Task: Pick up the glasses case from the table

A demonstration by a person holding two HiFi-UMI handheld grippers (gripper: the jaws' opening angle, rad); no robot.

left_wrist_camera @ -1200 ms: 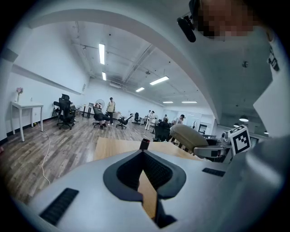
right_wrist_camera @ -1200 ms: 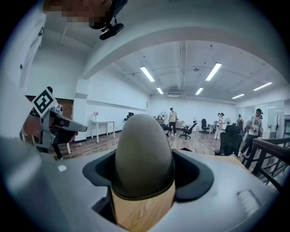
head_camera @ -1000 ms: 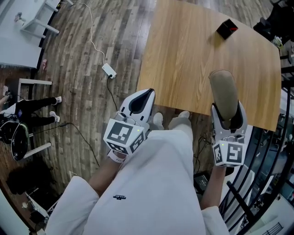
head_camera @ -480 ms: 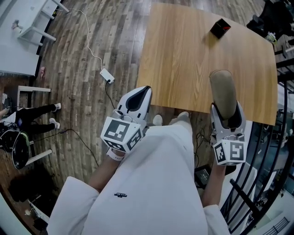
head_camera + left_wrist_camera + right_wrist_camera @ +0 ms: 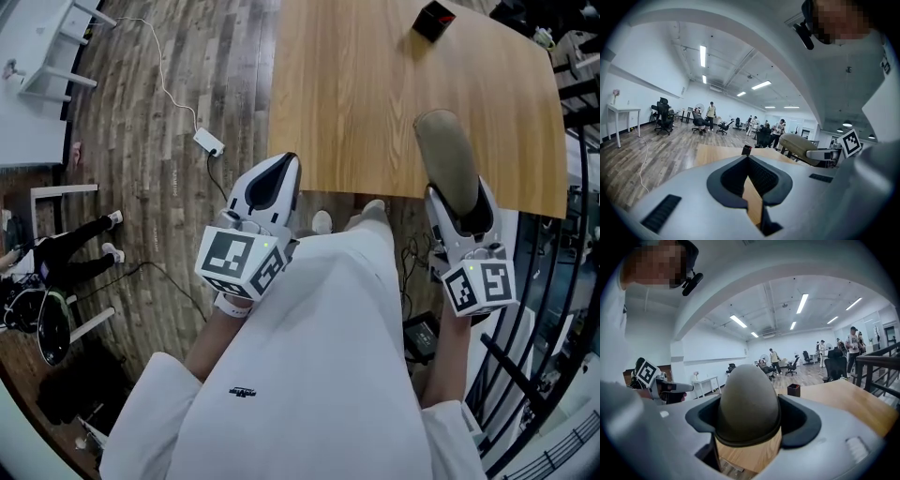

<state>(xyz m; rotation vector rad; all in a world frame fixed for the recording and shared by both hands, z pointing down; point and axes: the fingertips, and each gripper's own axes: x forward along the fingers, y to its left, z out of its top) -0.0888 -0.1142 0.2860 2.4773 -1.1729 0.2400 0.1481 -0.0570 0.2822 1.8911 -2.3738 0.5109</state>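
1. The right gripper [image 5: 458, 208] grips only the near end of the glasses case [image 5: 448, 150], jaws spread wide. The rounded shell could slip or tip forward.
2. The case is olive, egg-shaped and closed, poking over the desk [image 5: 356, 94] edge, seemingly lifted clear.
3. The left gripper [image 5: 273, 180] is closed and empty.

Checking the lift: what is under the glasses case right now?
Wooden table shows beneath the glasses case, clamped in the jaws of the right gripper. The case's underside and the table directly below it are covered.
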